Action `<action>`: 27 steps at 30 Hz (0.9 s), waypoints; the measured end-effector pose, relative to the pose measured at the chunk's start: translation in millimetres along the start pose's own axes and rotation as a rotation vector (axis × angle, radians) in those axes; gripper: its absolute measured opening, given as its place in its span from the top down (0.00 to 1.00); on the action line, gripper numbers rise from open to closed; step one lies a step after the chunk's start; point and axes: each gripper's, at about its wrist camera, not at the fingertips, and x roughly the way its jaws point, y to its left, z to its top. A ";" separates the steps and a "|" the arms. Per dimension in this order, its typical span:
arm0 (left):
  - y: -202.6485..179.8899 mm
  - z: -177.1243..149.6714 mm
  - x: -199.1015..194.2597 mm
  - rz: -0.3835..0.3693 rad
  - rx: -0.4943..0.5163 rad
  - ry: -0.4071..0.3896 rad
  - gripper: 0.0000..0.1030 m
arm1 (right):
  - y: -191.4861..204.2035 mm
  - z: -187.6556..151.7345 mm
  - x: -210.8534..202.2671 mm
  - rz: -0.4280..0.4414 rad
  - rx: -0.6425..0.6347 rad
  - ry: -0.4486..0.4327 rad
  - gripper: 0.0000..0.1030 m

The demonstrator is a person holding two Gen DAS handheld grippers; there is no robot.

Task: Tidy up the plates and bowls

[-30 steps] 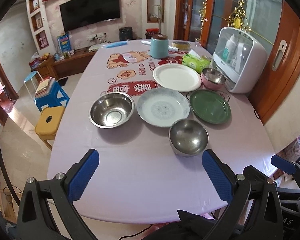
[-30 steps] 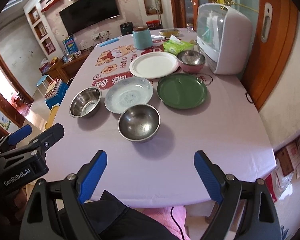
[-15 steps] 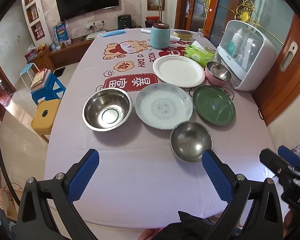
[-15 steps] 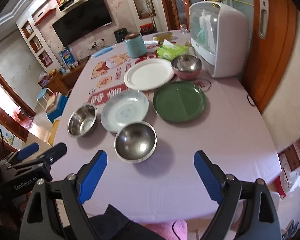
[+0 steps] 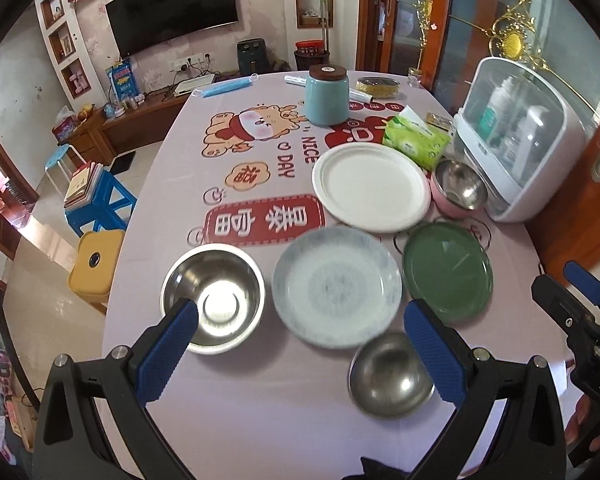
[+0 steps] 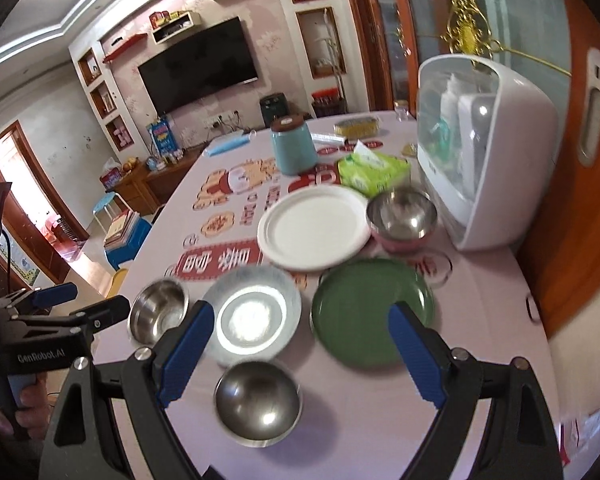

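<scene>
Table: 3 plates – white, patterned, green. 3 bowls – 2 steel, 1 pink-shelled. Left gripper wide, empty. Right gripper wide, empty.

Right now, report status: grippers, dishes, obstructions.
Both hand-held grippers, left and right, open, empty. Three plates, three bowls unstacked on table. Nothing blocking.

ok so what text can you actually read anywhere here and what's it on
"NICE DAY": tablecloth, beside the cartoon print.
"GenRobot.AI": body of the left gripper, right wrist view.
"DAS": cut off at the frame edge, body of the right gripper, left wrist view.
Chinese characters on the red banner and cloud badge: visible, not transcribed.
Blue poster and white cabinet label: too small.
</scene>
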 end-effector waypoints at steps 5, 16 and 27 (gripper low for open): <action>-3.7 33.1 28.4 -0.003 0.006 0.015 0.01 | -14.4 19.7 29.8 0.002 -0.006 -0.023 0.13; -7.1 91.6 99.2 0.009 0.027 0.027 0.01 | -40.6 39.9 105.5 0.044 0.037 0.026 0.13; 8.1 123.8 178.1 0.004 -0.048 0.069 0.01 | -55.4 45.1 172.0 0.083 0.104 0.080 0.13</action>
